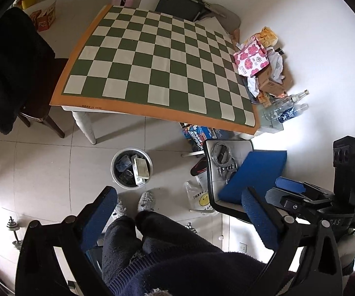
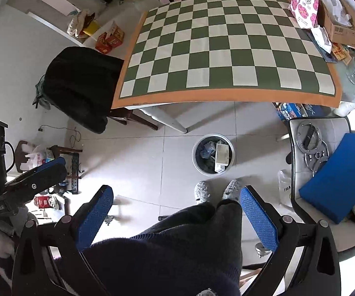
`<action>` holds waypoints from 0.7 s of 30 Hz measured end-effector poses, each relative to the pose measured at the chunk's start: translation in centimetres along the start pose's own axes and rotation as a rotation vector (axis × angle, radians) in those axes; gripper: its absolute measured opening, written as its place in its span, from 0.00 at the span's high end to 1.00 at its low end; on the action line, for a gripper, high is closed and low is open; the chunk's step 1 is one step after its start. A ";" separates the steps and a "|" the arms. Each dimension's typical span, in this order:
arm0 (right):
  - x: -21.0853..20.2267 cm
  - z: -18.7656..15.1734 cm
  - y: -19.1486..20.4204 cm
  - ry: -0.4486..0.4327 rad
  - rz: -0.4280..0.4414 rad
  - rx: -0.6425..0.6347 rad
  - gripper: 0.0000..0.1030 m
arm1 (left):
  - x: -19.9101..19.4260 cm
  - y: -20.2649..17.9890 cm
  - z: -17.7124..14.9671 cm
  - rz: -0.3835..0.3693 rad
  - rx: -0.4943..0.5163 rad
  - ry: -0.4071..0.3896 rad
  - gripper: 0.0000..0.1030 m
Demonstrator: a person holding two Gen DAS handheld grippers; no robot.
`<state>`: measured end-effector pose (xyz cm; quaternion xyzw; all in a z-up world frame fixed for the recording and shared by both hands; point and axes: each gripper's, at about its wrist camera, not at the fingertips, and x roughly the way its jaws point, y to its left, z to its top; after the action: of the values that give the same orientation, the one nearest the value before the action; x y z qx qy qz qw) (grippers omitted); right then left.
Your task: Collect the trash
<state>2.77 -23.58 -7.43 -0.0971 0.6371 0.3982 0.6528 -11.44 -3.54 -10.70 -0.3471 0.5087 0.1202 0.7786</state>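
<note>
A round grey trash bin (image 1: 131,167) stands on the tiled floor in front of the table; it holds boxes and wrappers. It also shows in the right wrist view (image 2: 213,154). The table's checkered green-and-white mat (image 1: 157,61) is bare. My left gripper (image 1: 177,212) is open and empty, held high above the floor over my legs. My right gripper (image 2: 177,212) is open and empty at the same height. A pile of boxes, a pink flowered pack (image 1: 251,59) and plastic bottles (image 1: 286,109) lies at the table's right end.
A chair with a black coat (image 1: 9,69) stands left of the table. A white chair (image 1: 226,172) with metal rings and a blue cushion (image 1: 253,175) stands at the right. My slippered feet (image 1: 145,201) stand near the bin. Bags and boxes lie on the floor.
</note>
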 end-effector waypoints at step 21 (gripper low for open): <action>-1.3 -0.2 1.1 0.009 0.026 -0.013 0.00 | -1.6 -0.4 -0.7 -0.026 0.012 -0.004 0.00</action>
<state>2.03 -23.49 -5.81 -0.0948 0.6385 0.4105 0.6440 -12.45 -4.04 -9.35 -0.3486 0.5035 0.1078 0.7831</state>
